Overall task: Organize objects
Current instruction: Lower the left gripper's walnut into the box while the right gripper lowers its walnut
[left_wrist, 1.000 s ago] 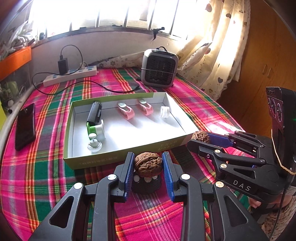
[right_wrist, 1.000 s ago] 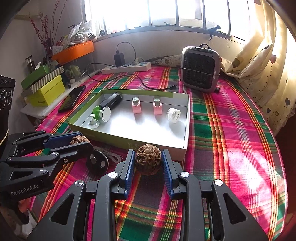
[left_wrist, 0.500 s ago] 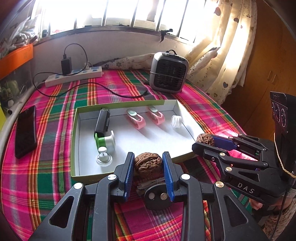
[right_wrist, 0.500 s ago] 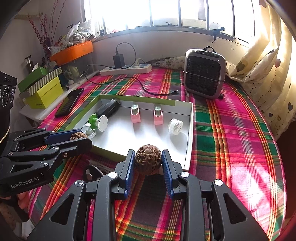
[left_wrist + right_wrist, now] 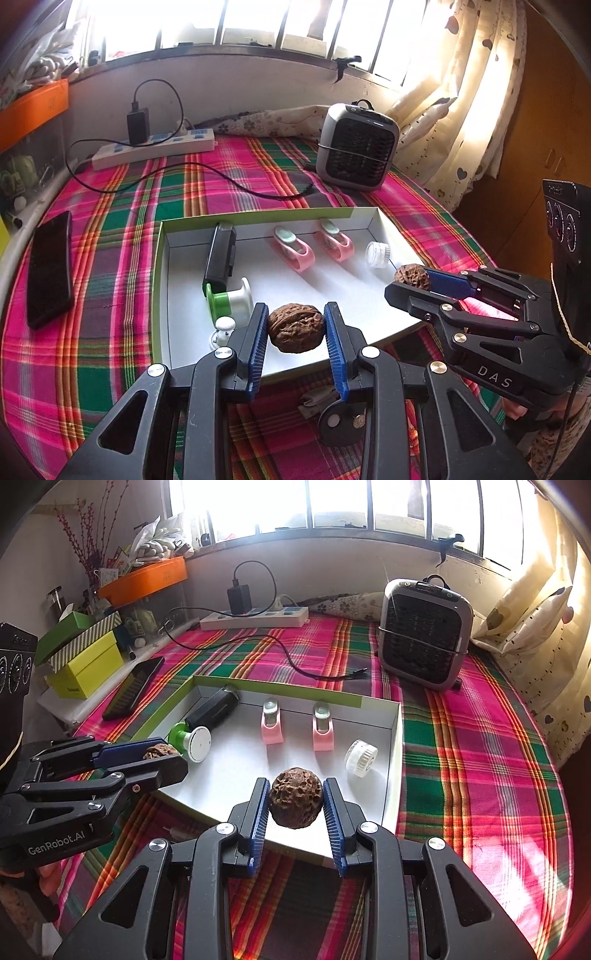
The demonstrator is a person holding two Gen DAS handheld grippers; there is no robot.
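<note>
Left wrist view: smooth walnut [image 5: 295, 328] clamped in left gripper [image 5: 295, 332], held above box [image 5: 159, 295] front edge. Pitted walnut [image 5: 294, 802] clamped in right gripper [image 5: 294, 806], apparently over front-right corner. Roll risk on release; spool [image 5: 229, 301] may be struck.

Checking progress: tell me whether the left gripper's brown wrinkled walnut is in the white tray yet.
Not yet. The brown wrinkled walnut is clamped in the left gripper, above the white tray.
</note>
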